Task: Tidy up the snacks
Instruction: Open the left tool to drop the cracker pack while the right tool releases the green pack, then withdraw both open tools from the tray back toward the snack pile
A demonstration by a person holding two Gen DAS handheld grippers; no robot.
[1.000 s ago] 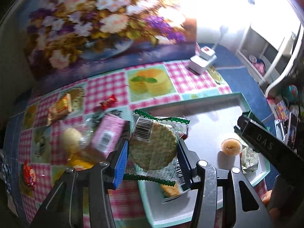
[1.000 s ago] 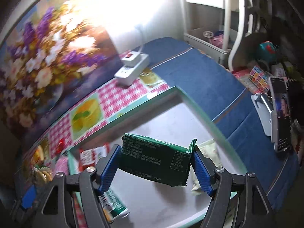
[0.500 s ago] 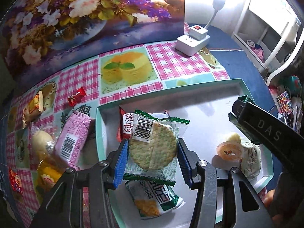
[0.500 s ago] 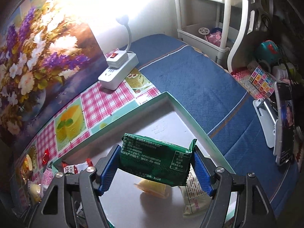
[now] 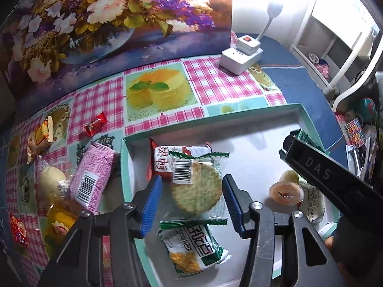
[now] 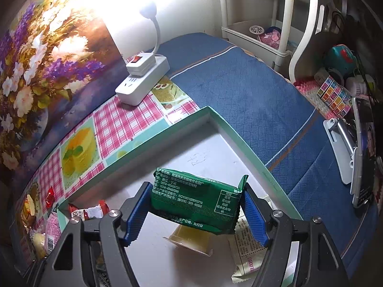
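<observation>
Left tongs (image 5: 191,205) just opening off cracker packet (image 5: 195,186); right tongs (image 6: 196,211) grip green packet (image 6: 196,201)

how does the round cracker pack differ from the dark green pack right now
The round cracker pack is clear with green crimped ends, showing a pale disc; the dark green pack is opaque with white print. The cracker pack lies in the tray between the left gripper's just-opened fingers; the right gripper clamps the green one. Both are over the tray.

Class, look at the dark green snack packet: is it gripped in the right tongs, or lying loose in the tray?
Gripped. The dark green packet sits clamped between the right tongs, lifted above the tray.
</observation>
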